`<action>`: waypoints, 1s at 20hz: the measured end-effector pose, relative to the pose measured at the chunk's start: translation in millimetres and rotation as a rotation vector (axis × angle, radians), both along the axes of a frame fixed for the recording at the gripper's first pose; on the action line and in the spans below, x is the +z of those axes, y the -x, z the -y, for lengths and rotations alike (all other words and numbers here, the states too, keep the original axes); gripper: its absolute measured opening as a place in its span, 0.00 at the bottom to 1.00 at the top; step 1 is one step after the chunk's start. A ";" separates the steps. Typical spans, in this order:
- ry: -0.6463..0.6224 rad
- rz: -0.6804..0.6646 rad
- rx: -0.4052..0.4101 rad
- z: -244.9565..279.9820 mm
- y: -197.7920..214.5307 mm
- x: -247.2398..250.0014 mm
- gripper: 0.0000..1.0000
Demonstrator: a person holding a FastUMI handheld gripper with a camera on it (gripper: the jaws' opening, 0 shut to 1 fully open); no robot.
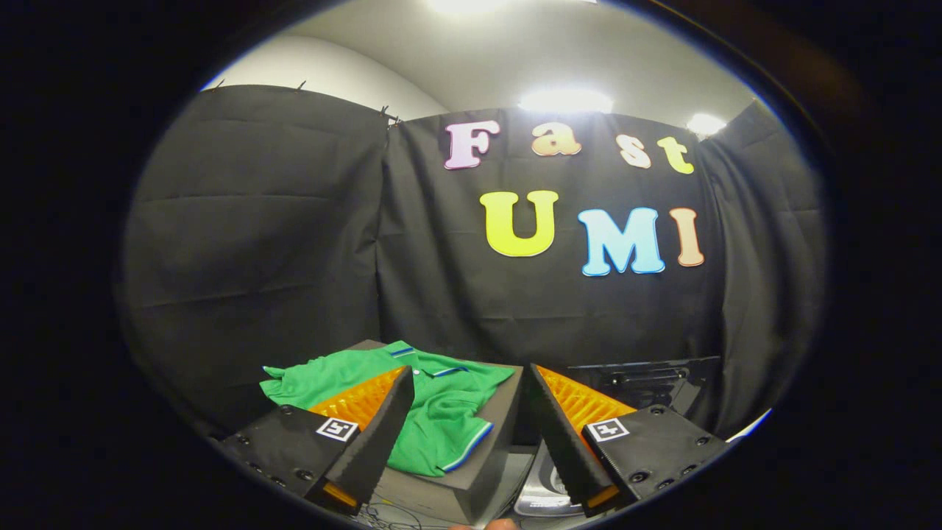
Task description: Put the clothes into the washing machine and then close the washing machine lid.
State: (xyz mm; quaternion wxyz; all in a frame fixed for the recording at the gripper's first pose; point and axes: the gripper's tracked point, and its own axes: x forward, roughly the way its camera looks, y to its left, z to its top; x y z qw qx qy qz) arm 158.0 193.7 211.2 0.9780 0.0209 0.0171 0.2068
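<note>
the gripper (467,383) hangs with its fingers spread wide and nothing between them. the green polo shirt (434,401) lies crumpled on a dark block (489,442), just ahead of the left finger. the washing machine (647,383) sits to the right, its lid open. risk — pinching only a loose fold, so the shirt slips out mid-carry or drapes over the drum's rim.

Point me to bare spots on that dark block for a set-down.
Bare: the dark block's top along its right edge, beside the green polo shirt, and its near corner below the shirt hem. Crowded: the rest, under the shirt. Open gripper hangs above, touching nothing.
</note>
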 end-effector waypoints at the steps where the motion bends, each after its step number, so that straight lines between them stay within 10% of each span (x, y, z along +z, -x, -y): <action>1: 0.007 -0.037 0.010 -10.1 -5.6 1.9 0.97; 11: 0.094 -0.409 0.130 -110.5 -31.8 -19.9 0.97; 20: 0.162 -0.609 0.082 -142.1 -59.7 -55.3 0.95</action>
